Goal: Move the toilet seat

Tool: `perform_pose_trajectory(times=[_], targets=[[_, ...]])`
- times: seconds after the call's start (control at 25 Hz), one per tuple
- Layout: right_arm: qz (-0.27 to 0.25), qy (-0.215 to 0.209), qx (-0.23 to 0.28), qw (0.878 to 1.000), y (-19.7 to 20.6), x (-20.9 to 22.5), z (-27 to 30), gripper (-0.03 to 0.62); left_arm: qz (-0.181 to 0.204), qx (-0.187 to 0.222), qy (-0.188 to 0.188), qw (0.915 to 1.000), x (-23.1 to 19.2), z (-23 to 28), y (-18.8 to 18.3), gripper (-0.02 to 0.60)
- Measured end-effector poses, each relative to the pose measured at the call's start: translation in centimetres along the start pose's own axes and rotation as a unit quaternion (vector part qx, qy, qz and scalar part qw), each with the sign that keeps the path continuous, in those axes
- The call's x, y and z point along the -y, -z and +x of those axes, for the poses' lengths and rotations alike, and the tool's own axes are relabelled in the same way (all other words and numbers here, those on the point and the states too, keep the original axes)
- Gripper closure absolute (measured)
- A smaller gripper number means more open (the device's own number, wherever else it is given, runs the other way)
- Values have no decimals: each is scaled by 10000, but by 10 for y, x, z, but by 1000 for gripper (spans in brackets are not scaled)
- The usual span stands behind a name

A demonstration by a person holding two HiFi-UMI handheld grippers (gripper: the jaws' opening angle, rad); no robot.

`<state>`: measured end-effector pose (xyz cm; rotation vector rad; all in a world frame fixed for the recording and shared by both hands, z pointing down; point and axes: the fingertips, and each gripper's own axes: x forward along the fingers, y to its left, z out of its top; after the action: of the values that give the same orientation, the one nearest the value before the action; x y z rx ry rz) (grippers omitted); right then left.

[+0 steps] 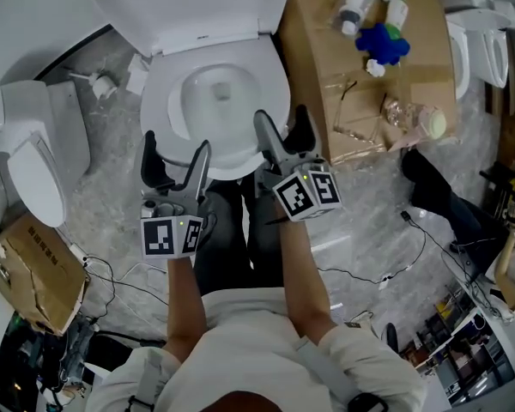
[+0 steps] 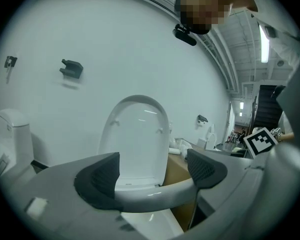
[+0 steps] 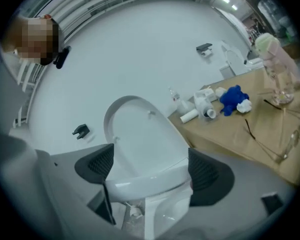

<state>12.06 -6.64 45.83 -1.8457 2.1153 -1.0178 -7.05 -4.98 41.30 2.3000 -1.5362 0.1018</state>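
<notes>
As L claw point(image 1: 178, 148) & R claw point(image 1: 281, 117) gape open, toilet seat point(image 1: 154, 101) lies just ahead.

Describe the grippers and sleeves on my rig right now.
Both the left gripper and right gripper are grey, with two curved fingers tipped in dark ribbed pads. Each carries a white cube printed with black square markers and a small green light. The sleeves are light-coloured, ending near the elbows.
</notes>
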Motion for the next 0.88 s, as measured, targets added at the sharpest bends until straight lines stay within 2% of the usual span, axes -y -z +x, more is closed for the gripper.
perform_pose_trajectory(times=[0.32, 0.52, 0.88], targets=[[-723, -136, 78, 9973, -27, -15, 14, 135, -11, 31, 43, 10000, -4, 17, -21, 170], [-1045, -327, 136, 9939, -39, -29, 18, 171, -21, 86, 57, 9999, -8, 25, -34, 170], [-1671, -862, 265, 9818, -56, -61, 25, 212, 12, 304, -29, 9995, -17, 44, -56, 172]])
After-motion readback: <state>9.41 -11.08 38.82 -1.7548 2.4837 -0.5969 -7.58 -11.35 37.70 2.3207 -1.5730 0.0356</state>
